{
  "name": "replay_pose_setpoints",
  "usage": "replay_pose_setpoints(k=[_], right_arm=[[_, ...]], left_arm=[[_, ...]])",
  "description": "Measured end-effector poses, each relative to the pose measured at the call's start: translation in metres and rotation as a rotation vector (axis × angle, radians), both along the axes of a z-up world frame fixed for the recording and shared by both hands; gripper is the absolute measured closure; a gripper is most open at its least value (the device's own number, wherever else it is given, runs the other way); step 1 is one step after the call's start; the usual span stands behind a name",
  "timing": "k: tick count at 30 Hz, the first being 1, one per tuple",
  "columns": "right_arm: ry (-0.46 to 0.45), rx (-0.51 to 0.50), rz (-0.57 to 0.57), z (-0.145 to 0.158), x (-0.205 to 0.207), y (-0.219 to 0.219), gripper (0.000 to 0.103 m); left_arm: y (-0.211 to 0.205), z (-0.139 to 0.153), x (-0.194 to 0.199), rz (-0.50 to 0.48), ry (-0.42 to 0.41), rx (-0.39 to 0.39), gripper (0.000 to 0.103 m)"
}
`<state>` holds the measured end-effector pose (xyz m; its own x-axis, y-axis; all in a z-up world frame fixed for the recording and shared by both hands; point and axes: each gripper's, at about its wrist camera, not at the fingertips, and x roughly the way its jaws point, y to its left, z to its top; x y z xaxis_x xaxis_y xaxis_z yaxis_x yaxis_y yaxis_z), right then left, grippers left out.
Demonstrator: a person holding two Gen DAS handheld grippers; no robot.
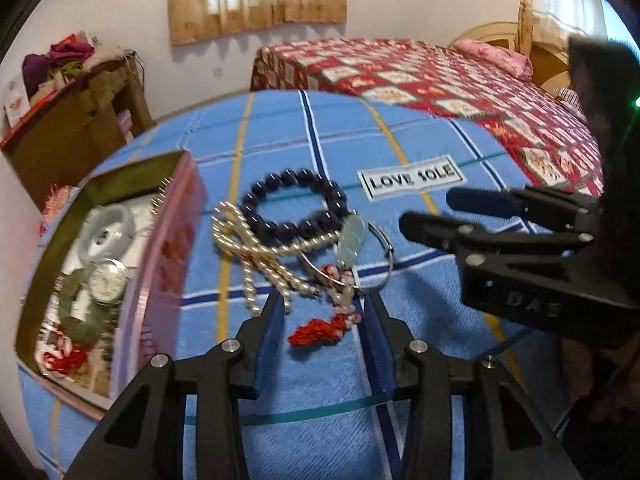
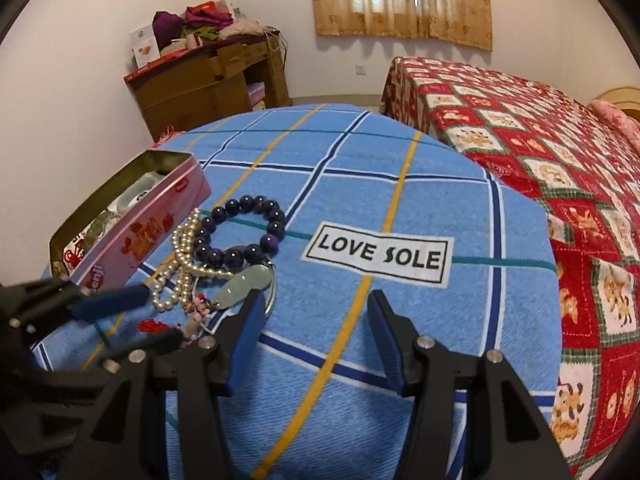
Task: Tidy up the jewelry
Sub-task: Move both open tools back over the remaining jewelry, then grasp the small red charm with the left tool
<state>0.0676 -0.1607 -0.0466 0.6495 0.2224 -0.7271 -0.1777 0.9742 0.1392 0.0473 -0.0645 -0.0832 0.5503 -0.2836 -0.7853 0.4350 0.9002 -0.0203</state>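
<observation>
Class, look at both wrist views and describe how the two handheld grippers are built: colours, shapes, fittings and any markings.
Both the left gripper and the right gripper are black plastic frames with triangular cut-outs and round silver bolts at the joints. Each carries two flat fingers faced with dark blue pads. Raised letters reading DAS show on the right gripper's body in the left wrist view, near a small green light.

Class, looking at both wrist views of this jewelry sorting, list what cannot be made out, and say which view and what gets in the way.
- Pink tin contents: the right wrist view sees mostly its side wall; the left wrist view is motion-blurred.
- Watch dial: left wrist view, too blurred to read.
- Silver bangle: right wrist view, partly behind a right tool finger.
- Red tassel strand: tangled with the pearl strand; ends unclear.
</observation>
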Motion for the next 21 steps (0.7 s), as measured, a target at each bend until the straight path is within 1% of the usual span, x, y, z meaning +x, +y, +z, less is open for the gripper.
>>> replay_pose_setpoints(k=[2,3,4,6,8,9,12,16,21], right_arm=[[0.004,0.006,0.003,-0.001,0.001,0.000,0.046],[0.004,0.009,0.003,-0.001,0.000,0.000,0.046],[0.003,0.010,0.006,-0.001,0.000,0.001,0.046],[0.004,0.012,0.011,-0.001,0.000,0.001,0.046],[0.006,0.016,0.014,-0.001,0.000,0.001,0.046],[0.007,0.019,0.016,-0.001,0.000,0.000,0.046],[0.006,0.022,0.022,-0.001,0.000,0.001,0.046],[0.011,0.017,0.045,-0.002,0.001,0.005,0.046],[-0.006,0.008,0.125,0.000,-0.003,0.015,0.046]], left_arm=[[0.001,0.000,0.002,-0.007,0.015,-0.019,0.079],[0.001,0.000,0.003,-0.021,0.026,-0.033,0.090],[0.001,-0.001,0.003,-0.031,0.032,-0.037,0.092],[0.005,0.002,-0.002,-0.046,0.028,-0.056,0.095],[0.011,0.007,-0.006,-0.040,0.008,-0.084,0.095],[0.019,0.014,-0.010,-0.017,-0.012,-0.104,0.095],[0.040,0.025,-0.016,0.045,-0.038,-0.160,0.095],[0.067,0.036,-0.023,0.127,-0.073,-0.181,0.095],[0.089,0.049,-0.026,0.186,-0.114,-0.210,0.095]])
